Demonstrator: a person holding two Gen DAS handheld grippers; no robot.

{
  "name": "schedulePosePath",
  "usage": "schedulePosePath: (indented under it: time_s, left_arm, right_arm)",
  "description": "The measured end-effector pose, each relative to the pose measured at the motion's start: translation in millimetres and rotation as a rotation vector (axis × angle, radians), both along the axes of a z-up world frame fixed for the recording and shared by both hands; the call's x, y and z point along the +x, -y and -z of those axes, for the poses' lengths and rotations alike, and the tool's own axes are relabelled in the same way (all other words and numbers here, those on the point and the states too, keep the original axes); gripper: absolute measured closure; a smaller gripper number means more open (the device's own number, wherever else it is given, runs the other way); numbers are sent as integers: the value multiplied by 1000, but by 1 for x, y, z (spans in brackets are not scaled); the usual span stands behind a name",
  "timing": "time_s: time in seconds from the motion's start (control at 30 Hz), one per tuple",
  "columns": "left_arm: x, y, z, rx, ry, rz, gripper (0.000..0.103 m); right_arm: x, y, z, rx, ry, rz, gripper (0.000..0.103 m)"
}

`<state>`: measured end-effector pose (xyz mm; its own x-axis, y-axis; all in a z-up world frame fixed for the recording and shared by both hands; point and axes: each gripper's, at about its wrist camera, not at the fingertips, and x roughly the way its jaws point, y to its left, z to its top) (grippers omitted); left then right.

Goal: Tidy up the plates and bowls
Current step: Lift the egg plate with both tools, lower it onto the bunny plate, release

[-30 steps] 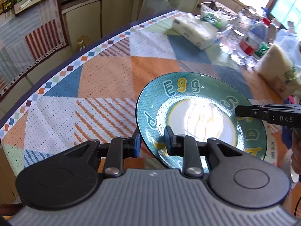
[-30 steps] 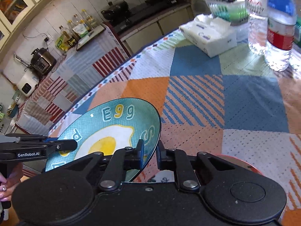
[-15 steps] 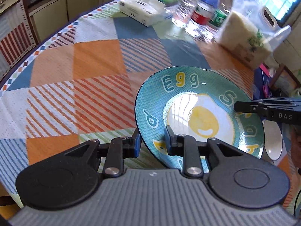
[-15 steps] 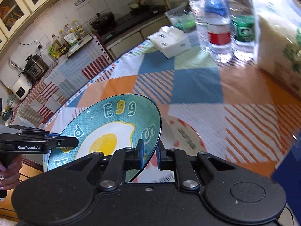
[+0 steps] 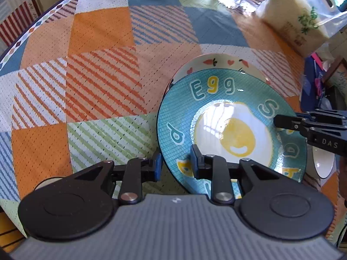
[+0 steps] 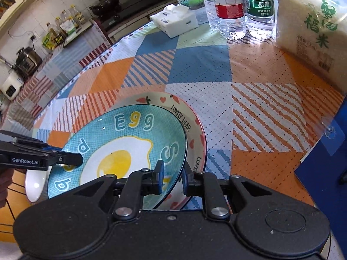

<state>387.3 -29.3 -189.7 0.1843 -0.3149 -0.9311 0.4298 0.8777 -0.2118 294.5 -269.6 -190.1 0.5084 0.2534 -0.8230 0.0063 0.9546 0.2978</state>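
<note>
Teal egg plate gripped at two opposite rim points. Left gripper fingers pinching the near-left rim, one finger over the inner face, the other under the rim. Right gripper fingers pinching the opposite rim, by the letter S. Each gripper visible in the other's view: right gripper entering at the right edge, left gripper entering at the left edge.

Differences from 0.5 s ago: plate carried further over the table and now directly above a cream plate with red rim, carrots, hearts and "LOVELY BEAR" lettering. Half a second ago only a sliver of that red-rimmed plate showing beside the egg plate; now its far arc exposed past the teal rim in both views. Contact between the two plates: cannot tell. Grip on both sides unchanged.

White bowl just beside the egg plate on the near side, partly hidden by the rim. Checked tablecloth beneath. Water bottles, rice bag and tissue pack at the far side, well apart from the plates.
</note>
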Motion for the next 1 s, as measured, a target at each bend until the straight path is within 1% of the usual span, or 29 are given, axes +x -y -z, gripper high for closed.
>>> schedulePosePath:
  time_s: [0.07, 0.17, 0.27, 0.37, 0.47, 0.57, 0.63, 0.73, 0.83, 1.0]
  left_arm:
    - [-3, 4, 3, 28, -4, 15, 79]
    - [-11, 14, 4, 75, 27, 47, 79]
    - [-11, 19, 6, 81, 21, 40, 78]
    - [-13, 23, 4, 103, 45, 30, 79]
    - [-12, 19, -2, 91, 46, 9, 79]
    - [-15, 8, -15, 50, 39, -12, 79]
    - [-20, 0, -25, 58, 56, -16, 79]
    - [-31, -14, -39, 67, 74, -19, 79]
    - [-42, -30, -51, 79, 89, -24, 79]
    - [-62, -55, -72, 81, 129, -23, 78]
  right_arm:
    - [2, -8, -1, -65, -5, -22, 78]
    - [3, -19, -6, -165, -4, -41, 75]
    - [5, -28, -7, -264, -27, -33, 72]
    - [6, -41, -2, -377, -39, -50, 70]
    - [5, -50, 4, -440, -38, -46, 71]
    - [-3, -58, -1, -475, -7, -7, 69]
    - [-13, -64, -11, -460, 35, 15, 68]
    - [-31, -73, -30, -381, 99, 28, 64]
    - [-48, -89, -47, -342, 155, 11, 61]
    - [-67, -113, -66, -266, 210, -35, 60]
